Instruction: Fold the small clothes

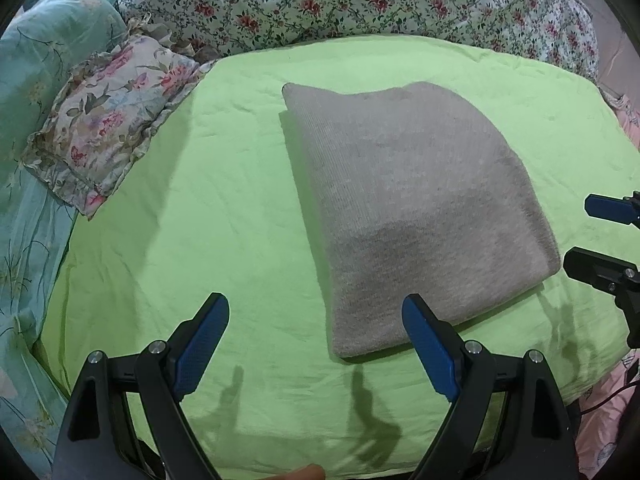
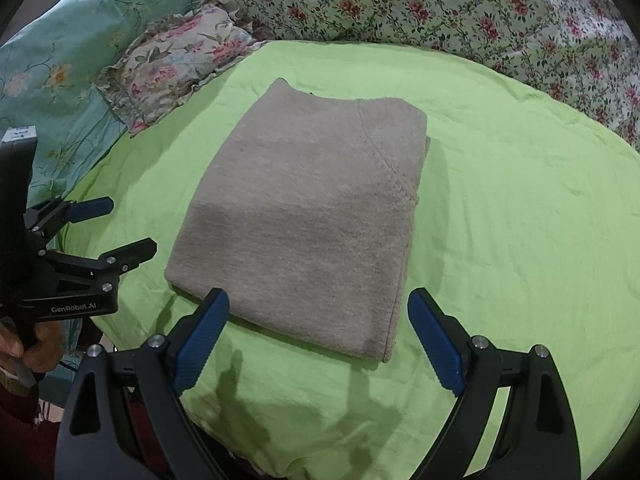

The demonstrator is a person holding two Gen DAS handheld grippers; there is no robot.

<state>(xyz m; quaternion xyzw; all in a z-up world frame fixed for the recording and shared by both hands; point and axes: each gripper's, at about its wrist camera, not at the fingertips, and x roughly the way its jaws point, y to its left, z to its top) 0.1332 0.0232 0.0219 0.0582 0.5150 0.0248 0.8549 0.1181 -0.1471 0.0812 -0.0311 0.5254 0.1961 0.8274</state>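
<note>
Right wrist view is showing the folded grey knitted garment point(image 2: 304, 220) lying just ahead of the right gripper point(image 2: 318, 330), nearer than the left gripper point(image 1: 316, 334); both are gaping wide, holding nothing.

Surface: a lime-green sheet point(image 1: 240, 208) spread over a bed, lightly creased.
Far side: a white quilt with red flowers and green leaves point(image 1: 360, 0), bunched along the sheet's far edge.
Left side: a small ruffled floral pillow point(image 1: 108, 116) overlapping the sheet's corner, beside a teal floral cover point(image 1: 36, 80).
Near right: pink fabric point(image 1: 600, 416) below the sheet's edge.
Light: from above, casting dark shadows on the sheet's near part.
</note>
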